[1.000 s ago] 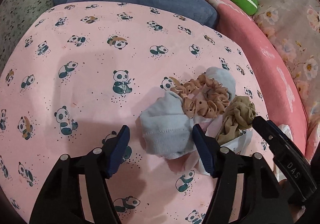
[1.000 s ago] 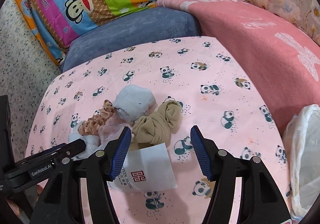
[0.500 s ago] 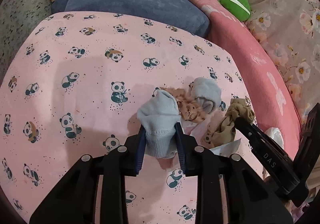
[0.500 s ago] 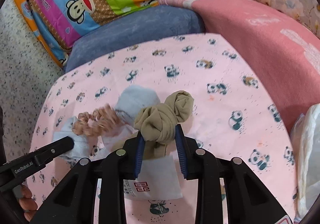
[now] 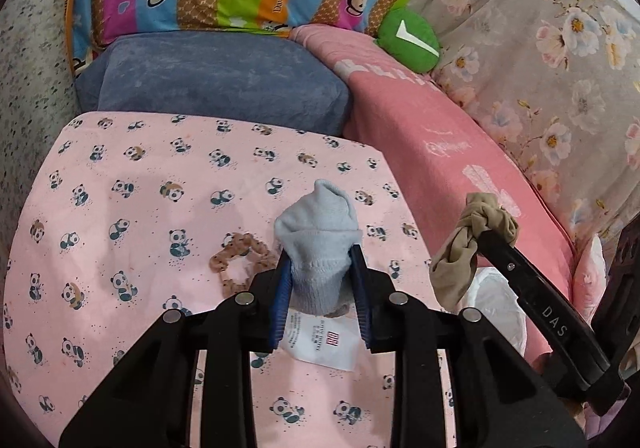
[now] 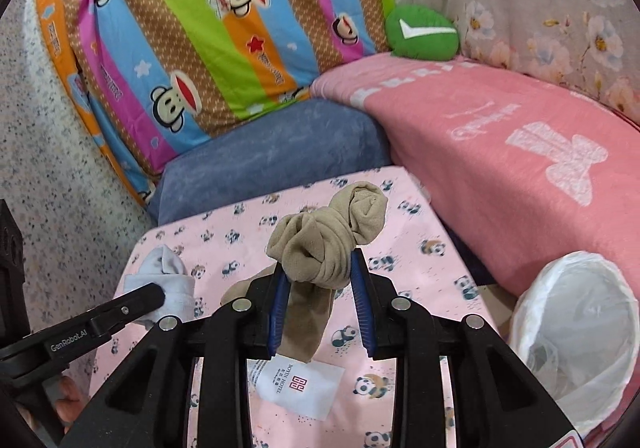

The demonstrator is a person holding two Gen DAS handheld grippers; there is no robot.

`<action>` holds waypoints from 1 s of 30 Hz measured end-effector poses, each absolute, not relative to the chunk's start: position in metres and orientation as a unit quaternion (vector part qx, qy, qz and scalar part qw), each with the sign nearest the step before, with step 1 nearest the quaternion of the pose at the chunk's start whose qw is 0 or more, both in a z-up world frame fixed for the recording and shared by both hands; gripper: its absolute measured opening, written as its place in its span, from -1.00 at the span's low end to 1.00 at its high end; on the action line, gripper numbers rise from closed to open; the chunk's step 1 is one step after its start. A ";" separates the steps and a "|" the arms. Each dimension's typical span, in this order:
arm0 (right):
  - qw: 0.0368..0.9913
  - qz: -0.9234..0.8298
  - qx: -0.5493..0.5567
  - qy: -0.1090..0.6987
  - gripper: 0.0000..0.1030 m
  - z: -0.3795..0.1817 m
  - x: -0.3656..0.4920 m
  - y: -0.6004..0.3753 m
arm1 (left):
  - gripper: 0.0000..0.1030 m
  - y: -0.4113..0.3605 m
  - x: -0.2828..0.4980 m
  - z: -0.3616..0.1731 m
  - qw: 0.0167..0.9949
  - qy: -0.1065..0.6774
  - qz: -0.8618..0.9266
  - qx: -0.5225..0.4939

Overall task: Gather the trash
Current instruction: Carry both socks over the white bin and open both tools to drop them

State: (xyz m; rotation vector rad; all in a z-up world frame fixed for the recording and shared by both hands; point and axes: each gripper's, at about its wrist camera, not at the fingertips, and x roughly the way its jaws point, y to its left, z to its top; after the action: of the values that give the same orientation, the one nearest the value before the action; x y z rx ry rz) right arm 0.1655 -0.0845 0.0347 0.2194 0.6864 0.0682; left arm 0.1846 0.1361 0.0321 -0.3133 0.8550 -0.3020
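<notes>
Left wrist view: left gripper [image 5: 320, 284] jaws clamp the grey sock [image 5: 318, 248], toe up, lifted off the panda sheet [image 5: 140, 215]. Scrunchie [image 5: 240, 264] and paper sachet [image 5: 320, 344] lie on the sheet below.

Right wrist view: right gripper [image 6: 320, 288] jaws pinch the tan sock [image 6: 328, 240], knot up, tail hanging. Bin bag [image 6: 576, 332] sits open low to the right, just off the sheet edge; right gripper is nearer, w/ open room btwn. Left must cross over.
</notes>
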 end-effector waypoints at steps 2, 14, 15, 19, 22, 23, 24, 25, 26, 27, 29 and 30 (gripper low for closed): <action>0.939 0.029 0.109 0.324 -0.45 0.045 0.156 -0.094 | -0.48 0.122 0.180 0.042 0.889 0.405 -0.158 -0.145; 0.949 -0.027 0.130 0.285 -0.44 0.072 0.104 -0.168 | -0.47 0.030 0.155 0.075 0.888 0.385 -0.230 -0.095; 0.949 -0.034 0.133 0.283 -0.44 0.073 0.100 -0.176 | -0.47 0.022 0.153 0.076 0.888 0.385 -0.236 -0.091; 0.949 -0.058 0.143 0.275 -0.44 0.075 0.087 -0.202 | -0.47 -0.007 0.147 0.079 0.882 0.385 -0.260 -0.078; 0.948 -0.076 0.152 0.271 -0.44 0.075 0.077 -0.222 | -0.47 -0.029 0.145 0.081 0.876 0.388 -0.279 -0.068; 0.947 -0.082 0.154 0.269 -0.43 0.075 0.074 -0.228 | -0.47 -0.037 0.144 0.082 0.873 0.389 -0.286 -0.064; 0.946 -0.088 0.157 0.269 -0.43 0.074 0.070 -0.234 | -0.47 -0.043 0.144 0.082 0.872 0.389 -0.291 -0.061; 0.946 -0.092 0.159 0.269 -0.43 0.074 0.068 -0.240 | -0.47 -0.051 0.144 0.083 0.870 0.390 -0.297 -0.057; 0.945 -0.098 0.162 0.268 -0.43 0.073 0.066 -0.246 | -0.47 -0.058 0.143 0.083 0.867 0.391 -0.304 -0.055; 0.944 -0.102 0.165 0.268 -0.43 0.072 0.064 -0.251 | -0.47 -0.066 0.143 0.083 0.863 0.393 -0.312 -0.053; 0.942 -0.111 0.169 0.267 -0.43 0.070 0.059 -0.261 | -0.47 -0.079 0.141 0.083 0.858 0.396 -0.324 -0.049; 0.941 -0.116 0.172 0.267 -0.43 0.068 0.057 -0.268 | -0.47 -0.086 0.141 0.082 0.855 0.397 -0.330 -0.046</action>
State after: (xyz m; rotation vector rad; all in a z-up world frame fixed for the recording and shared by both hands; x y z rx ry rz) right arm 0.0565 -0.2679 0.0685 0.3513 0.5445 -0.2375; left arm 0.1406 -0.0862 0.0821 -0.0974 0.8346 -0.6934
